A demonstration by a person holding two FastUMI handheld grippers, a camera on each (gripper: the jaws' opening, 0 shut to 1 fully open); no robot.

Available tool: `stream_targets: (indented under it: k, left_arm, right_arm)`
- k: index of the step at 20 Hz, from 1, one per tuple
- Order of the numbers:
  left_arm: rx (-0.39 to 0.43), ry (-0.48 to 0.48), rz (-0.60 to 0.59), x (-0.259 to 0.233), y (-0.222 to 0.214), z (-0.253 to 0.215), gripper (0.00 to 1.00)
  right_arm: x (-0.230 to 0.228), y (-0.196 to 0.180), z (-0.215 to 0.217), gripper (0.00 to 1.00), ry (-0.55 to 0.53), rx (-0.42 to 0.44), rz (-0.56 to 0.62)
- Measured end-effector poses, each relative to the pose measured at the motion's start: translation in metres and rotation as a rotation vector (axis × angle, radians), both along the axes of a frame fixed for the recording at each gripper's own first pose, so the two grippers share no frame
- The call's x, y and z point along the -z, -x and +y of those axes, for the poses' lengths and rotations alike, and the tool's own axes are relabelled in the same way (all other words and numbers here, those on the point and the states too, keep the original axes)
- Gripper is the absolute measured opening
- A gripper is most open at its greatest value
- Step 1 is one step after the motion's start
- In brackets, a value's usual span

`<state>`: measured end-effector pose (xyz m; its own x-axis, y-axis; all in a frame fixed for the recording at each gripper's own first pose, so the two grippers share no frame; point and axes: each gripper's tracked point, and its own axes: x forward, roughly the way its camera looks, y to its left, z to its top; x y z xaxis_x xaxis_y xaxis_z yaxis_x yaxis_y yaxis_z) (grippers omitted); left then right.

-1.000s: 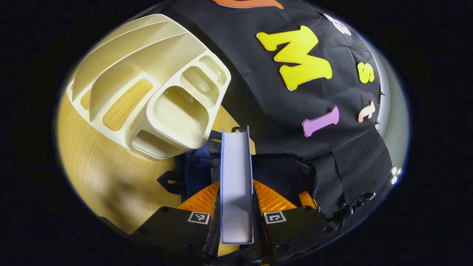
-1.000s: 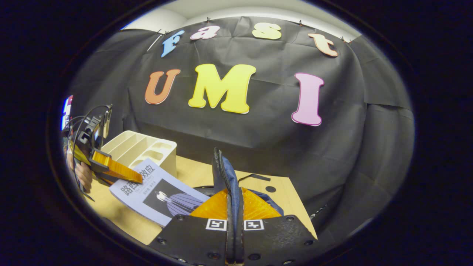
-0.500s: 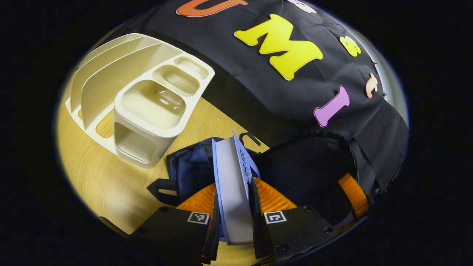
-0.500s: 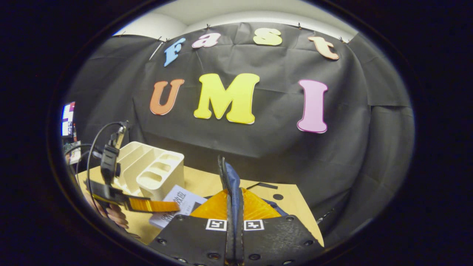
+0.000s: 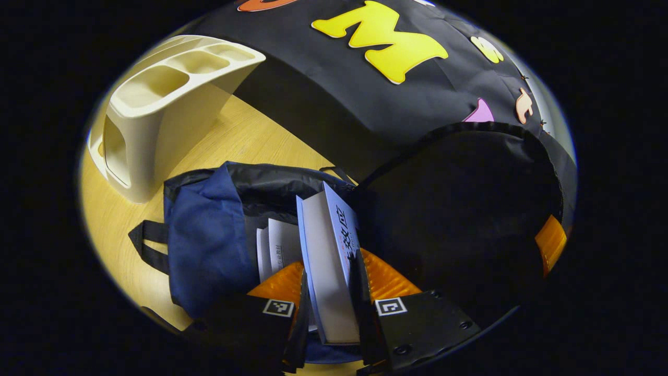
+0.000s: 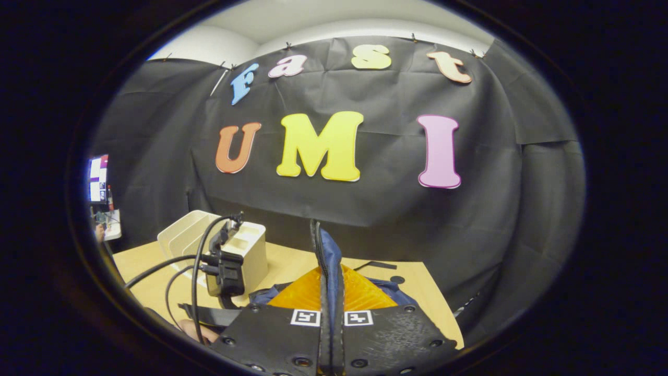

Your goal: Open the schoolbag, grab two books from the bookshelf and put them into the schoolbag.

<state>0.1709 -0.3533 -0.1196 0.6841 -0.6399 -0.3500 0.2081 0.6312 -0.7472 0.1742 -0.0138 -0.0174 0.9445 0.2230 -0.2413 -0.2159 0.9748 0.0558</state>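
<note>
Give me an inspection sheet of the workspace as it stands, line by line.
Surface: wooden table, bare around the items.
Job's things: blue schoolbag open; one book already inside; a second book partly lowered into the opening. Cream bookshelf stands empty behind the bag.
Clutter: nothing seen.
Grippers: left gripper shut on the second book; right gripper shut on the schoolbag's flap, holding it up.
Cables: black cables run from the left gripper's housing, seen in the right gripper view.
Surroundings: black cloth wall; a screen at far left.
</note>
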Motion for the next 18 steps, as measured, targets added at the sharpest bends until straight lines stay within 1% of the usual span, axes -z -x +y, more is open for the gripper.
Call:
stream_targets:
  k: [1, 2, 3, 4, 5, 6, 7, 8, 9, 10, 11, 12, 13, 15, 17, 18]
  left_arm:
    - [-0.020, -0.001, 0.006, 0.003, -0.001, 0.002, 0.43]
    - [-0.041, -0.027, 0.007, 0.011, -0.003, 0.001, 0.43]
    - [-0.062, -0.072, 0.006, 0.020, -0.003, 0.004, 0.46]
    - [-0.068, -0.105, 0.006, 0.026, -0.003, 0.004, 0.48]
    - [-0.071, -0.109, -0.003, 0.024, -0.004, 0.005, 0.52]
    - [-0.062, -0.138, 0.002, 0.027, -0.003, 0.006, 0.53]
    - [-0.060, -0.179, -0.006, 0.027, -0.003, 0.009, 0.57]
    - [-0.050, -0.260, -0.022, 0.031, 0.001, 0.017, 0.59]
    - [-0.040, -0.344, -0.062, 0.031, 0.001, 0.021, 0.63]
    - [-0.055, -0.422, -0.108, 0.028, -0.002, 0.026, 0.65]
    - [-0.058, -0.475, -0.138, 0.026, 0.001, 0.029, 0.73]
    - [-0.051, -0.500, -0.159, 0.026, 0.002, 0.027, 0.75]
    - [-0.038, -0.502, -0.164, 0.026, 0.004, 0.025, 0.84]
    - [-0.022, -0.482, -0.145, 0.026, 0.010, 0.025, 0.84]
    - [-0.014, -0.496, -0.152, 0.025, 0.015, 0.035, 0.84]
    - [-0.024, -0.514, -0.163, 0.024, 0.016, 0.044, 0.84]
  right_arm:
    - [0.002, 0.000, -0.003, 0.05, -0.001, 0.003, 0.004]
    - [0.005, 0.000, -0.007, 0.02, 0.000, 0.008, 0.011]
    - [0.009, 0.000, -0.008, 0.02, 0.000, 0.008, 0.018]
    - [0.011, 0.000, -0.009, 0.05, 0.000, 0.008, 0.023]
    - [0.015, 0.000, -0.011, 0.05, 0.002, 0.010, 0.029]
    - [0.016, 0.000, -0.013, 0.02, -0.001, 0.012, 0.034]
    - [0.020, 0.001, -0.014, 0.05, -0.006, 0.014, 0.042]
    - [0.024, 0.002, -0.016, 0.02, -0.007, 0.019, 0.052]
    - [0.026, 0.001, -0.020, 0.02, -0.004, 0.027, 0.059]
    - [0.028, 0.002, -0.023, 0.02, -0.002, 0.037, 0.062]
    - [0.031, 0.003, -0.024, 0.02, 0.002, 0.044, 0.065]
    - [0.033, 0.004, -0.027, 0.05, 0.004, 0.053, 0.069]
    - [0.035, 0.005, -0.030, 0.05, 0.008, 0.063, 0.073]
    - [0.041, 0.007, -0.035, 0.05, 0.015, 0.081, 0.087]
    - [0.046, 0.009, -0.038, 0.05, 0.005, 0.095, 0.098]
    - [0.046, 0.010, -0.041, 0.11, 0.005, 0.108, 0.099]
